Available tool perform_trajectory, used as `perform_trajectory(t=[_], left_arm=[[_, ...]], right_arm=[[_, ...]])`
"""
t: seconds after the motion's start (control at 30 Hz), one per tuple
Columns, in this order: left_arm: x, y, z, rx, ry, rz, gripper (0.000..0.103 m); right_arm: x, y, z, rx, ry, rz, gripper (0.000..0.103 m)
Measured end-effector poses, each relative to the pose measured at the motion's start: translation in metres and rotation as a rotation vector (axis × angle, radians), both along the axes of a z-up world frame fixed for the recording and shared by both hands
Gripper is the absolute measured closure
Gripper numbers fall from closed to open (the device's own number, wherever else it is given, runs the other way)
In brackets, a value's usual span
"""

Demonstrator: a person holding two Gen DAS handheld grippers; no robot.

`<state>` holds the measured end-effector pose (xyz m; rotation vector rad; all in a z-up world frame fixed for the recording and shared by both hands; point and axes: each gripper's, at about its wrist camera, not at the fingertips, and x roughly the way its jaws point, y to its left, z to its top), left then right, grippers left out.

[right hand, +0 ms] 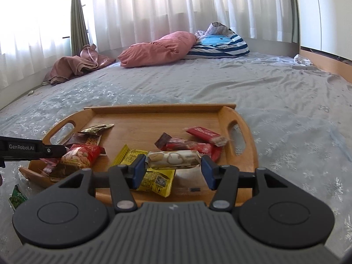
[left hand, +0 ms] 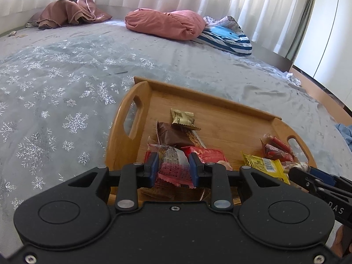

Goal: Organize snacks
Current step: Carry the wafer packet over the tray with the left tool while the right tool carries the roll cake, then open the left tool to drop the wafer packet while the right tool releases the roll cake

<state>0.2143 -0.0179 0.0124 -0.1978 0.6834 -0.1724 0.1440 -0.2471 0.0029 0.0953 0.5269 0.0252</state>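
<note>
Left gripper (left hand: 173,168): clamped on a pink-and-clear snack packet (left hand: 173,167), blue pads pressing both sides, over the near left corner of the tray.
Right gripper (right hand: 173,169): gripping a cream-and-brown wrapped bar (right hand: 173,158) lengthwise by its ends, above the near middle of the tray.
Yellow packet (right hand: 154,176): flat on the tray floor, directly under the held bar, partly behind the left blue pad.
Red nut packet (right hand: 80,155): near left part of the tray, beside the left gripper's black finger.
Green packet (right hand: 17,198): on the bedspread, off the tray, at the near left edge of the right wrist view.
Brown packet (left hand: 173,135): further in on the left side, overlapped by a small beige packet (left hand: 182,116).
Red bars (right hand: 205,134): right part of the tray, close to the right handle.
Wooden tray (right hand: 154,107): on the grey snowflake bedspread (left hand: 66,88), handle slots at both ends.
Pink pillow (right hand: 158,48): far side of the bed, touching a blue striped cushion (right hand: 220,44).
Brown blanket (left hand: 68,13): crumpled at the far left, below white curtains (right hand: 176,4).
</note>
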Motion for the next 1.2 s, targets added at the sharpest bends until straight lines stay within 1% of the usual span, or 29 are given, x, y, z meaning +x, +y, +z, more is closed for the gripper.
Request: perform_trajectory(t=[0.17,0.27,0.3,0.37,0.5,0.63,0.73,0.8,0.83,0.9,0.93,1.0,1.07,1.13,1.2], left_arm=[[-0.001,-0.002,-0.001,0.016,0.002,-0.007,0.075],[-0.001,-0.003,-0.001,0.021,0.004,-0.012,0.074],[0.000,-0.003,-0.001,0.023,0.007,-0.014,0.074],[0.000,-0.004,-0.002,0.023,0.013,-0.018,0.074],[0.000,-0.005,-0.002,0.032,0.017,-0.024,0.074],[0.000,-0.006,-0.002,0.039,0.018,-0.027,0.074],[-0.002,-0.007,-0.001,0.055,0.011,-0.019,0.067],[-0.005,-0.009,0.000,0.075,-0.003,-0.017,0.060],[-0.006,-0.009,0.001,0.081,-0.007,-0.019,0.058],[-0.009,-0.009,0.004,0.080,-0.013,-0.024,0.047],[-0.010,-0.008,0.005,0.077,-0.013,-0.025,0.044],[-0.012,-0.006,0.007,0.073,-0.015,-0.023,0.030],[-0.017,-0.005,0.010,0.073,-0.025,-0.021,0.021],[-0.021,-0.005,0.014,0.080,-0.037,-0.023,0.020],[-0.026,-0.005,0.017,0.091,-0.038,-0.031,0.016]], right_arm=[[0.006,0.007,-0.006,-0.006,0.011,0.023,0.045],[0.006,0.011,-0.007,0.016,-0.001,0.073,0.044],[0.006,0.014,-0.008,0.009,0.001,0.083,0.044],[0.008,0.019,-0.010,-0.012,0.008,0.087,0.044],[0.010,0.023,-0.013,-0.019,0.019,0.093,0.044],[0.010,0.026,-0.012,-0.033,0.024,0.103,0.041],[0.009,0.027,-0.012,-0.032,0.024,0.107,0.037],[0.008,0.027,-0.011,-0.031,0.020,0.105,0.027],[0.007,0.027,-0.011,-0.029,0.017,0.104,0.027],[0.004,0.027,-0.010,-0.022,0.011,0.103,0.022],[0.004,0.026,-0.009,-0.019,0.009,0.102,0.018],[0.001,0.025,-0.007,-0.013,0.003,0.103,0.016],[-0.002,0.024,-0.006,-0.008,0.001,0.103,0.014],[-0.006,0.024,-0.004,-0.004,-0.001,0.105,0.013],[-0.010,0.025,-0.003,-0.002,0.000,0.110,0.011]])
